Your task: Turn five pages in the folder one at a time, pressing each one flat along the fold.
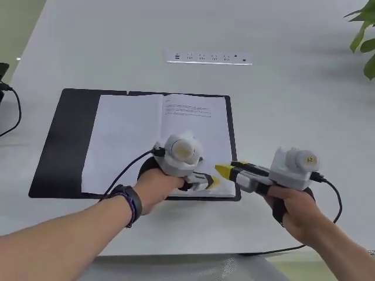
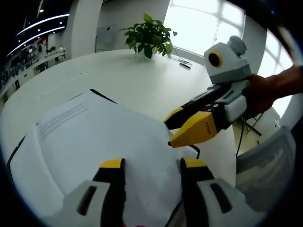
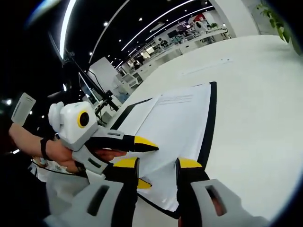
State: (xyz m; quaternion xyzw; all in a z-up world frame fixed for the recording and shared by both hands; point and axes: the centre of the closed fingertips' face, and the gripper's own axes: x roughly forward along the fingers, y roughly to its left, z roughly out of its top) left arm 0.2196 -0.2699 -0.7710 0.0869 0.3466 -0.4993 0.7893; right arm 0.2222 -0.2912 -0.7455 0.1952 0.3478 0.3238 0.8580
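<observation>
Presently, the left gripper (image 2: 153, 165), jaws apart and empty, sat over the near corner of the right-hand page (image 1: 196, 137). The right gripper (image 3: 157, 164), likewise parted and empty, hovered just beside that corner. The folder (image 1: 58, 146) lay open ahead, its fold (image 1: 161, 129) running front to back.

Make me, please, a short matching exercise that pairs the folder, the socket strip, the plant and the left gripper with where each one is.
Things:
1. folder
2. socket strip
3. plant
4. left gripper

Places:
A. at the far right edge of the head view
B. over the near right corner of the right-hand page
C. lying open on the table
D. on the table, beyond the folder

Pairs: 1-C, 2-D, 3-A, 4-B
</observation>
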